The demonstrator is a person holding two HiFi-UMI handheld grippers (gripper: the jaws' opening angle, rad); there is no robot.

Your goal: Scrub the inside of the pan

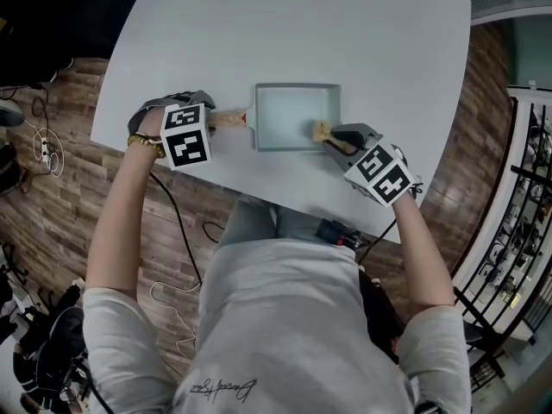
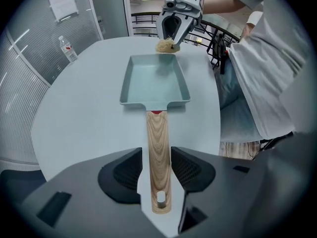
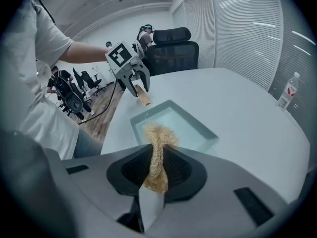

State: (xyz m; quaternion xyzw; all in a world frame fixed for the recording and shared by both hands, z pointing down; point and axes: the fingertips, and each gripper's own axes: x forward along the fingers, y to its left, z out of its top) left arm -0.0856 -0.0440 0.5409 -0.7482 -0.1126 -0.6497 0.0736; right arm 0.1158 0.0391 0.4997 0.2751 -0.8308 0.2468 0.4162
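Observation:
A pale blue rectangular pan (image 1: 297, 115) with a wooden handle (image 1: 226, 120) lies on the white table (image 1: 259, 33). In the left gripper view, my left gripper (image 2: 158, 170) straddles the handle (image 2: 158, 148); it is open, with a thin gap between handle and left pad. My right gripper (image 3: 157, 170) is shut on a tan fibre scrubber (image 3: 157, 148). The scrubber (image 1: 321, 132) hangs at the pan's near right rim, at the pan's far rim (image 2: 166, 45) seen from the left gripper. Whether it touches the pan (image 3: 173, 125) I cannot tell.
The pan sits close to the table's near edge, next to the person's body. A water bottle (image 2: 68, 50) stands far off on the table. A black office chair (image 3: 173, 48) is beyond the table, and a metal railing (image 1: 526, 188) runs at the right.

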